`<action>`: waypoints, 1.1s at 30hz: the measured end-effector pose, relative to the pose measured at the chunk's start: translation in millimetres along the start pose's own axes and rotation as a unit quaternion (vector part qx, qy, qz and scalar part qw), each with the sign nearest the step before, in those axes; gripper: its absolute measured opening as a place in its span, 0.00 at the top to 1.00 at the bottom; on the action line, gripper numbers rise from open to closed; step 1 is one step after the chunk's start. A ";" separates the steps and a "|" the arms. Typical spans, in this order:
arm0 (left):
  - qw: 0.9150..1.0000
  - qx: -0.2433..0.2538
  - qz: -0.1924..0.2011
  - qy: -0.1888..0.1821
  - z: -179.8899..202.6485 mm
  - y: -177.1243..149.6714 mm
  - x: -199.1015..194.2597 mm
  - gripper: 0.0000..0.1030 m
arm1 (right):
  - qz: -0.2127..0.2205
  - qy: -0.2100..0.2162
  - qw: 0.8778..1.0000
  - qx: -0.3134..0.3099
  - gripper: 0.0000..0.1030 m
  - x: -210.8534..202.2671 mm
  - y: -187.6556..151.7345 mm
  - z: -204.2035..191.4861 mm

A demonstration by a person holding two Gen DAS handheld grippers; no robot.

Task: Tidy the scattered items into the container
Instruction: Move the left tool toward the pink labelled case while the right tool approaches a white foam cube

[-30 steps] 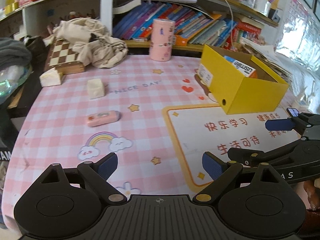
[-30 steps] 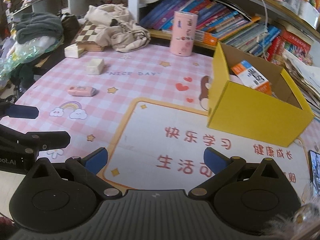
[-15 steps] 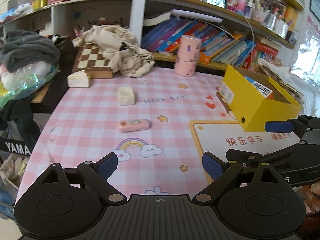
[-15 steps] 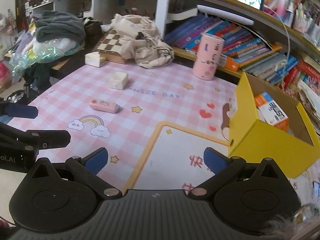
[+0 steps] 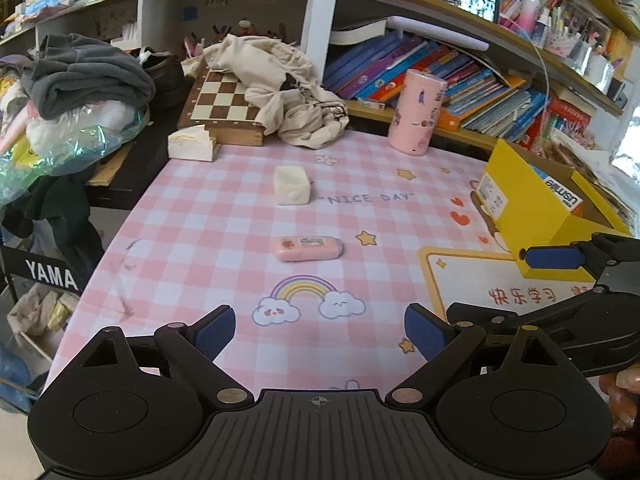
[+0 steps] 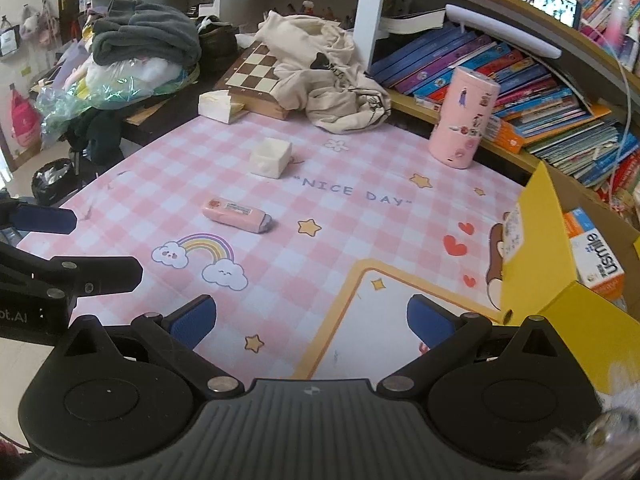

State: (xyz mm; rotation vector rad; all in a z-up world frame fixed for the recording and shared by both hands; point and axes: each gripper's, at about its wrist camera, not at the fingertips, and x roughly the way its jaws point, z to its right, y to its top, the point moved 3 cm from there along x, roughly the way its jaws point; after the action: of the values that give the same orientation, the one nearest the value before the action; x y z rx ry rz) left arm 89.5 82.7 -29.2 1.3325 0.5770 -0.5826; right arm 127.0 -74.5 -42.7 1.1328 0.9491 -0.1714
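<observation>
Where the mat (image 5: 224, 216) reads "NICE DAY", a box (image 6: 600, 258) says "usmile".

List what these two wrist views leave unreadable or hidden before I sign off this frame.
- Yellow box interior: right wrist view, near wall hides all but one carton.
- Same box, left wrist view: picture edge and right gripper cut it off.
- Pink case label: too small to read.
- Chessboard: partly covered by beige cloth.
</observation>
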 end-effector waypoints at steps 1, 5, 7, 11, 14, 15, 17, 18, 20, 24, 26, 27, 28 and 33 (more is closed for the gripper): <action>1.000 -0.003 0.000 0.001 -0.8 1.2 2.0 0.09 | 0.000 0.002 1.000 -0.002 0.00 2.4 1.7 0.4; 1.000 -0.010 -0.007 0.006 -2.9 4.3 11.4 0.09 | -0.006 0.009 1.000 -0.006 0.00 13.4 7.0 3.7; 1.000 -0.011 -0.009 0.010 -3.6 5.8 16.5 0.09 | -0.010 0.013 1.000 -0.006 0.00 19.4 9.2 5.7; 1.000 -0.016 -0.015 0.016 -4.7 8.7 26.7 0.09 | -0.017 0.018 1.000 -0.007 0.00 32.8 14.1 11.7; 0.999 -0.018 -0.021 0.021 -5.4 10.7 34.5 0.09 | -0.022 0.021 1.000 -0.004 0.00 43.4 18.0 16.7; 0.999 -0.019 -0.022 0.022 -5.8 11.5 37.2 0.09 | -0.023 0.022 0.999 -0.004 0.00 46.7 19.5 18.1; 0.999 -0.020 -0.024 0.024 -6.9 13.6 42.2 0.09 | -0.024 0.024 0.999 -0.004 0.00 53.2 22.4 20.9; 0.999 -0.020 -0.024 0.024 -7.4 14.8 44.7 0.09 | -0.025 0.025 0.999 -0.004 0.00 56.3 23.9 22.4; 0.999 -0.018 -0.022 0.026 -8.2 18.1 49.9 0.09 | -0.024 0.026 0.999 -0.002 0.00 63.1 28.5 26.4; 0.999 -0.012 -0.017 0.034 -9.3 24.3 62.7 0.10 | -0.018 0.023 1.000 0.002 0.02 77.8 41.8 35.9; 0.999 -0.008 -0.017 0.038 -8.9 26.7 70.9 0.10 | -0.015 0.022 1.000 0.000 0.02 85.8 49.9 38.9; 0.999 -0.007 -0.020 0.037 -8.3 27.8 75.6 0.10 | -0.013 0.022 1.000 -0.001 0.02 89.9 54.0 40.2; 0.999 -0.007 -0.025 0.033 -7.7 28.8 80.8 0.10 | -0.011 0.024 1.000 -0.002 0.02 93.9 58.1 40.9; 0.999 0.016 -0.030 0.037 -1.6 31.7 105.2 0.10 | -0.002 0.043 0.999 -0.013 0.03 115.2 78.9 39.2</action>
State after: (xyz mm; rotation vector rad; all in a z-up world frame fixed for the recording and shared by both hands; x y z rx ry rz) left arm 187.5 82.3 -78.6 1.3756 0.6731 -0.5959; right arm 263.8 -32.8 -67.0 1.1221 1.0274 -0.1136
